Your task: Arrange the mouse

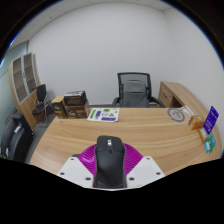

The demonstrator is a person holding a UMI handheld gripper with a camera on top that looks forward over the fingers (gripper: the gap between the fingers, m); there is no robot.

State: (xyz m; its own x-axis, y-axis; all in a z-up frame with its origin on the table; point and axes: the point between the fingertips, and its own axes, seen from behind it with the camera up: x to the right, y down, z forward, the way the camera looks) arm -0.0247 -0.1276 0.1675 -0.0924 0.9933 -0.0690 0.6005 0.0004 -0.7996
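A long light-brown wooden desk (130, 135) curves across the room under a plain white wall, and it carries everything nearer the camera. Beyond its far edge stands a black mesh-backed office chair (134, 90) with armrests, facing the desk. To the chair's side a light wooden side cabinet (180, 97) runs along the wall, and on the opposite side a tall shelf unit (24, 78) stands in the corner, with a second dark chair (17, 137) below it. A few brown and dark cardboard boxes (72, 103) sit on the far end of the desk near that shelf, and just beside them lies a flat white printed sheet (105, 114) with green and dark marks. On the desk's other end a small purple box (210, 120) stands upright. The hand-held gripper (110, 172) has its two white fingers closed in on a black computer mouse (110, 160), the magenta pads (93, 160) pressing its flanks, so the mouse is grasped between them at the desk's near edge.
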